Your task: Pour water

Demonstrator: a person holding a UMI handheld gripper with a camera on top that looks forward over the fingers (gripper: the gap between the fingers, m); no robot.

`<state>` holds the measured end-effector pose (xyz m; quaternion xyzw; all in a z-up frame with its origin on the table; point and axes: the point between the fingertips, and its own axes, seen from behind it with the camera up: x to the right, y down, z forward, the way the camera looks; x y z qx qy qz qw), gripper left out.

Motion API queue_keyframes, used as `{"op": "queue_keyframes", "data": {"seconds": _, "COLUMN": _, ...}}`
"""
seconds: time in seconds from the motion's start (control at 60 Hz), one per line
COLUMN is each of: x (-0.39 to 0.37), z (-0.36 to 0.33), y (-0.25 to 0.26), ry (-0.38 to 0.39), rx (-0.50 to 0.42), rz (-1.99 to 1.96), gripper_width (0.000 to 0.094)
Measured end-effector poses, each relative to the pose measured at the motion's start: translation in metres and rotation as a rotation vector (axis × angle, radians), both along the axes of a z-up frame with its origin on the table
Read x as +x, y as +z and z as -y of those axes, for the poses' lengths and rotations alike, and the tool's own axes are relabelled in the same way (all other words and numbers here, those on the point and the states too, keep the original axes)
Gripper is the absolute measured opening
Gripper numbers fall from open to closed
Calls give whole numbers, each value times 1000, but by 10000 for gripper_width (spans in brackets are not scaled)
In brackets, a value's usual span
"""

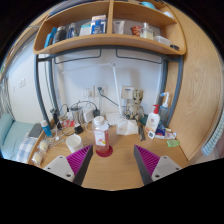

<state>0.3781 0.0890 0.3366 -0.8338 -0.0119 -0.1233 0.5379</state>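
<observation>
A clear bottle (100, 134) with a white cap and reddish label stands upright on a round red coaster (103, 151) on the wooden desk (112, 170). A white cup (74, 142) sits just left of it. My gripper (111, 163) is open, its pink-purple pads (146, 159) spread wide at either side. The bottle stands just ahead of the fingers, slightly left of the middle, apart from both. Nothing is between the fingers.
Clutter lines the desk's back edge: small bottles and jars (50, 131) at the left, a white spray bottle with a red top (153, 121) at the right, cables against the wall. A wooden shelf (110, 42) with items hangs overhead.
</observation>
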Motion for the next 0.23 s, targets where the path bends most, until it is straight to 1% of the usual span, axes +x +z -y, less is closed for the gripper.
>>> {"op": "queue_keyframes", "data": {"seconds": 0.233, "x": -8, "z": 15, "y": 10, "ry": 35, "rx": -21, "rz": 23, "gripper_width": 854}}
